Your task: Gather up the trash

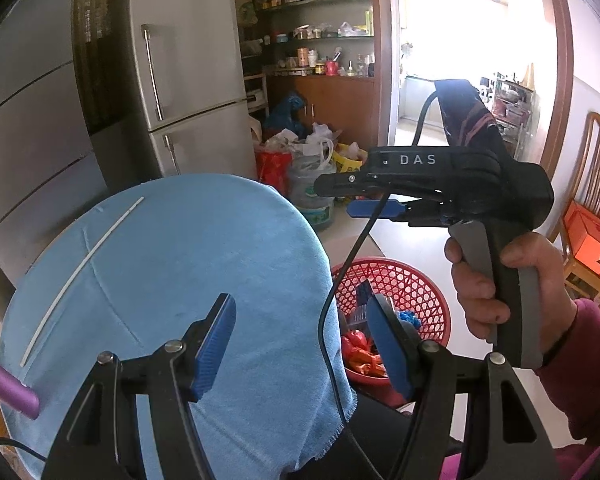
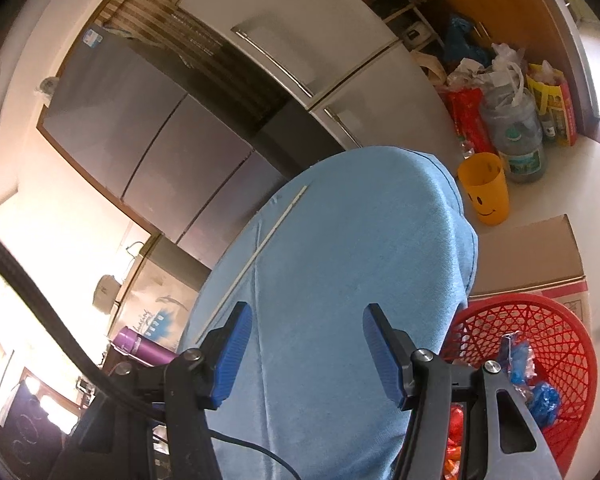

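A round table under a blue cloth (image 1: 188, 264) fills the middle of both views (image 2: 340, 280). A thin white stick (image 1: 80, 276) lies on its far left part, also seen in the right wrist view (image 2: 256, 252). A red mesh basket (image 1: 416, 284) with red and blue wrappers stands on the floor to the right of the table (image 2: 556, 344). My left gripper (image 1: 304, 348) is open and empty above the table's near right edge. My right gripper (image 2: 308, 356) is open and empty over the cloth; it shows in the left wrist view (image 1: 364, 196), held in a hand above the basket.
Two fridges (image 1: 184, 80) stand behind the table. Bags and a big water jug (image 1: 312, 196) crowd the floor by the shelves. A yellow smiley cup (image 2: 484, 188) and a cardboard box (image 2: 532, 256) sit beyond the basket. A purple bottle (image 2: 140, 346) is at left. A wooden chair (image 1: 592, 184) stands right.
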{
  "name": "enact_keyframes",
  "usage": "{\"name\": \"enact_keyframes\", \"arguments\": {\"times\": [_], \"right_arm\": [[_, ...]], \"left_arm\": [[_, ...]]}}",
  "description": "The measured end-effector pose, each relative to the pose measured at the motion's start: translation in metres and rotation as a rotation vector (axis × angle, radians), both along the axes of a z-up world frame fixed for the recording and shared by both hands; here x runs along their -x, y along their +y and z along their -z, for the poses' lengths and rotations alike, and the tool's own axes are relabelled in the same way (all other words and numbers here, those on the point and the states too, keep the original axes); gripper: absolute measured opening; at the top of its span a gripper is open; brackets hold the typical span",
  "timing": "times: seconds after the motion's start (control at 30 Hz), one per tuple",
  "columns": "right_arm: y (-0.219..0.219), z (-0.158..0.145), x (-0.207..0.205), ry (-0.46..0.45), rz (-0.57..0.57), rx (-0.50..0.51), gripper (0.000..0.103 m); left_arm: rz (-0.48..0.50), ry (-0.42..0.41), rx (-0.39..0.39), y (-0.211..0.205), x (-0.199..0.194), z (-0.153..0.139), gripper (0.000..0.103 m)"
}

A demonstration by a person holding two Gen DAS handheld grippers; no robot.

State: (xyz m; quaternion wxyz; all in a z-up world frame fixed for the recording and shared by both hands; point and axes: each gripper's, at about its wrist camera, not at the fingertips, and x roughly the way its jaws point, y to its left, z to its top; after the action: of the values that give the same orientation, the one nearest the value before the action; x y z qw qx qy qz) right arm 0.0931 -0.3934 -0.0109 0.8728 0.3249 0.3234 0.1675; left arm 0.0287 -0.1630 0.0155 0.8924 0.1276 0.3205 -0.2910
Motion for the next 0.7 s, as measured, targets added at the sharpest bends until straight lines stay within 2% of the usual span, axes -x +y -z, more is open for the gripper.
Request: {"name": "enact_keyframes", "arguments": {"times": [0.2,0.43,0.6,0.7], "right_arm": [[-0.008,-0.001,0.012,-0.020,0.013,-0.010,0.062],[-0.020,-0.001,0.018,-0.016,0.034,-0.014,0.062],[-0.008,0.000,0.003,0.007,0.009,-0.008,0.062],[0.010,0.011,-0.015,0.055,-0.007,0.065,0.062]], "left_arm": [[0.034,-0.038,-0.041,-0.011,0.011,-0.003,0.069],[0.021,-0.034,-0.031,-0.007,0.012,-0.003,0.069],[-0.072,-0.021,-0.035,0.016,-0.006,0.002,0.071],[-0.183,0.017,-0.030,0.045,-0.030,0.012,0.071]]}}
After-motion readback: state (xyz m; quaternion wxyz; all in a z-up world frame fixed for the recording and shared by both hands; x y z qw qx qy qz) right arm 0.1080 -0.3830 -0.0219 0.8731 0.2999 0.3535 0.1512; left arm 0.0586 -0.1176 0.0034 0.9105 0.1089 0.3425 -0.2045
